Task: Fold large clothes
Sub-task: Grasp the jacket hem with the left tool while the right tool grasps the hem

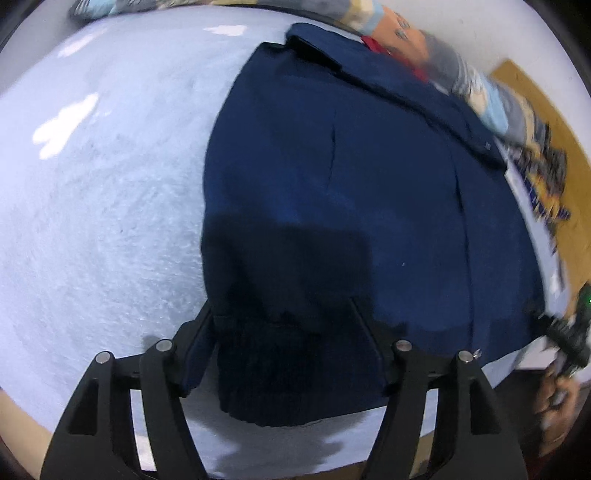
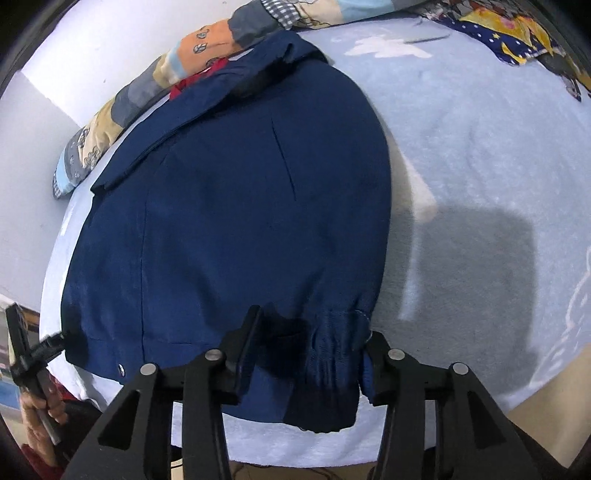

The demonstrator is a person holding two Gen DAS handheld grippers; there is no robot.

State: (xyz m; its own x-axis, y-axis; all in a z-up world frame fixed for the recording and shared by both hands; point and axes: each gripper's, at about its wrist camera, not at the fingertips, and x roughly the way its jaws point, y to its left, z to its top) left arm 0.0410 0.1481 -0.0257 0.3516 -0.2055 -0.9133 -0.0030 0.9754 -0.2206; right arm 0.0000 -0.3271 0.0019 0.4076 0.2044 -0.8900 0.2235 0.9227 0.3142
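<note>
A navy jacket (image 1: 332, 166) lies folded flat on the pale blue blanket (image 1: 110, 221), collar at the far end. My left gripper (image 1: 282, 314) points down over the near ribbed hem (image 1: 295, 369). The hem lies smooth between its spread fingers, and I see no pinch. In the right wrist view the same jacket (image 2: 240, 184) fills the middle. My right gripper (image 2: 314, 325) is shut on the near right corner, where the cloth (image 2: 332, 350) bunches into wrinkles between the pads. Each view catches the other gripper small at its edge, the right one (image 1: 569, 332) and the left one (image 2: 29, 354).
A patchwork quilt (image 2: 147, 88) and a red cloth (image 2: 184, 83) lie against the white wall behind the collar. A dark, yellow-patterned cloth (image 2: 517, 33) sits at the bed's far right. The blanket (image 2: 480, 147) spreads wide beside the jacket. The bed's near edge runs just under both grippers.
</note>
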